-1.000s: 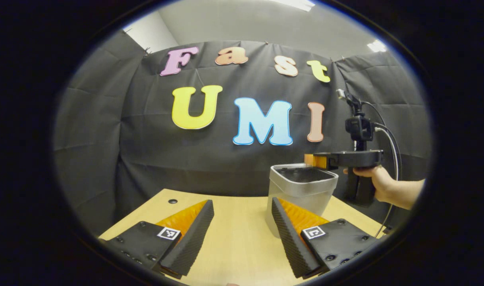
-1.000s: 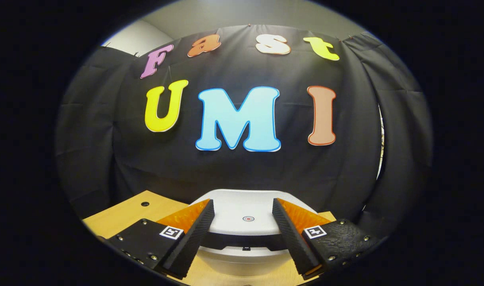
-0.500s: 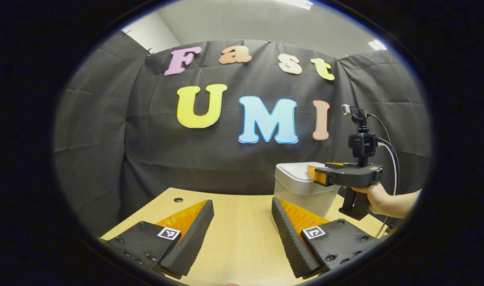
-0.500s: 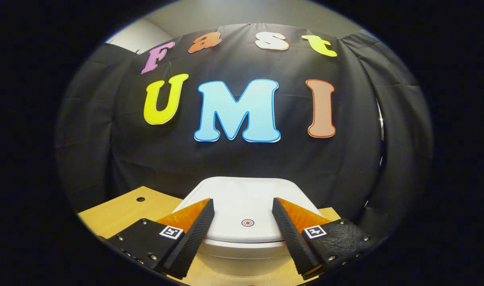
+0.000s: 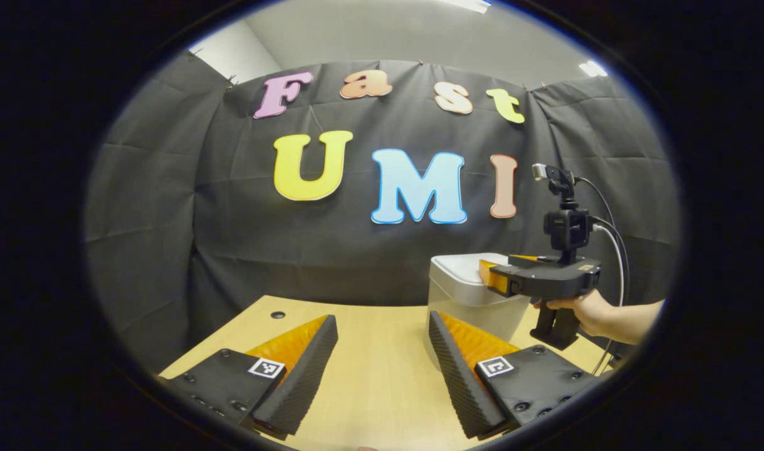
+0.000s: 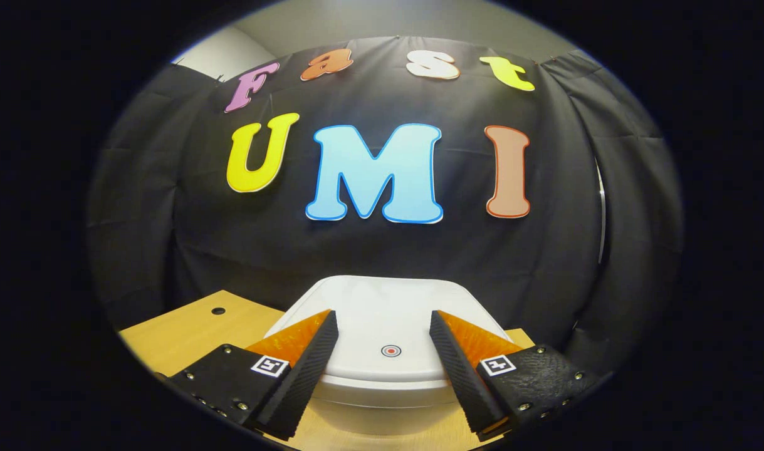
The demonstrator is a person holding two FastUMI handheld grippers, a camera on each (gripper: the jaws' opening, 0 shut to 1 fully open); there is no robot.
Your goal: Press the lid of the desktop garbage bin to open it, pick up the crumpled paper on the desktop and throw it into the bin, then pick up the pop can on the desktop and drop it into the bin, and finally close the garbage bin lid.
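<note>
The right hand-held gripper [image 6: 383, 326], fingers spread and empty, is hovering over the garbage bin lid [image 6: 388, 300], seemingly pressing it shut; the left hand-held gripper [image 5: 382, 332] is idling released above the surface [image 5: 369, 376].

bins: 1 [image 6: 388, 326] | grippers: 2 [image 5: 382, 332] [image 6: 382, 329] | tables: 1 [image 5: 369, 376]

Light falls evenly from ceiling fixtures [image 5: 591, 67] above — soft, with only faint shadows on the wooden table [image 5: 369, 369]. Both views are sharp at the centre, but the fisheye bows the cloth wall [image 6: 168, 207] and darkens it toward the edges — no glare.
</note>
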